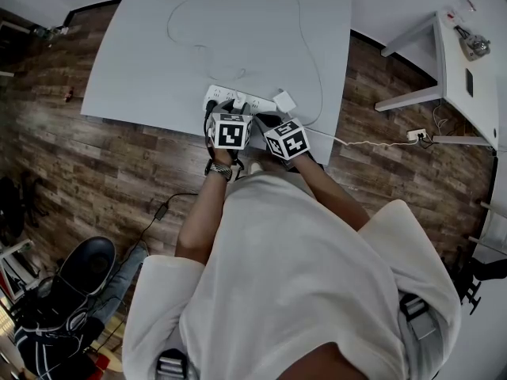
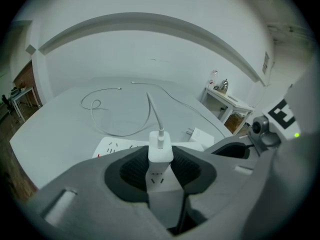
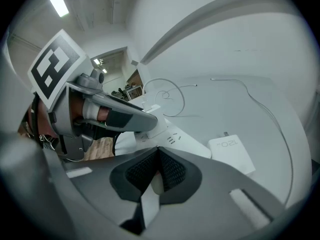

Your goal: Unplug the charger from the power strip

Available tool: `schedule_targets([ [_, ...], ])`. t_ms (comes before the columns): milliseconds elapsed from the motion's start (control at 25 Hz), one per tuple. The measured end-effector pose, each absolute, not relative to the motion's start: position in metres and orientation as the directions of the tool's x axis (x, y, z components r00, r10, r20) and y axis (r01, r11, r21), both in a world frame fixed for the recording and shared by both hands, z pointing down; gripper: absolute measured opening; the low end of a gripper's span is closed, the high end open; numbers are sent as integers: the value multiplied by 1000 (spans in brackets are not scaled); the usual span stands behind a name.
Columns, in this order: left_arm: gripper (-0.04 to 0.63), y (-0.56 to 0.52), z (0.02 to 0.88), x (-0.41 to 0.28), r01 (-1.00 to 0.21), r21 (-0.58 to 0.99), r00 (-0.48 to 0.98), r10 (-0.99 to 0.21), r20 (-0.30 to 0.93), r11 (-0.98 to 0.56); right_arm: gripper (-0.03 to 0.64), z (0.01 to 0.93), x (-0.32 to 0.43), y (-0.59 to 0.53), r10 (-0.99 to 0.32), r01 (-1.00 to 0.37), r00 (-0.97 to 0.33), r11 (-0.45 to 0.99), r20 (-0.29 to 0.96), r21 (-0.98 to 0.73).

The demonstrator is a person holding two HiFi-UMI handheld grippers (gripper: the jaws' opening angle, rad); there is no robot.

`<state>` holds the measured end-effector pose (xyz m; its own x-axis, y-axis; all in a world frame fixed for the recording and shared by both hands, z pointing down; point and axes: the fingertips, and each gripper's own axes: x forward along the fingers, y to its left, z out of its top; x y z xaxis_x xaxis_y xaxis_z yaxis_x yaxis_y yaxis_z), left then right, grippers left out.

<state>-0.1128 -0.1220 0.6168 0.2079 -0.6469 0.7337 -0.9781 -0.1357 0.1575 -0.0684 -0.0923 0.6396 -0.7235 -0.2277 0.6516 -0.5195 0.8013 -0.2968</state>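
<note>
Both forearms are stretched forward from the body, the left forearm [image 1: 202,212] nearly straight and the right forearm [image 1: 333,192] angled inward. The two grippers are thereby set side by side at the near edge of the table [image 1: 142,54], and both are tipped downward.

The left gripper [image 2: 161,159] is pinched on the charger [image 2: 160,146], its black ribbed pads [image 2: 132,169] pressed against the block's two flat sides. The charger, a smooth white block with rounded edges, is seen upright, plugged into the strip [image 2: 114,146]. A thin white cable [image 2: 154,109] is led from its top and looped over the matte white tabletop.

The right gripper [image 3: 157,156] is held just beside the left one, over the strip. Its jaws are pressed together at the tips with nothing gripped between them, and whether the strip is touched cannot be told.

The strip is a long, flat white bar of smooth plastic with dark slots. A second charger [image 3: 231,154], square and white, is laid flat near it. The floor [image 1: 63,157] is laid in dark wood planks.
</note>
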Motion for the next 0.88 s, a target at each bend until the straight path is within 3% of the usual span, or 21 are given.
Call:
schedule_targets([
  [560,141,-124,622,-108,-966,-24,150,-630,762,-259,2,641,-68,-94,-225,-517,-719,806,658,-289],
  [880,140,-127,620,-109,-970,91,215,-625,751,-223,2,641,-68,-95,-222,-513,-720,808,657,-289],
])
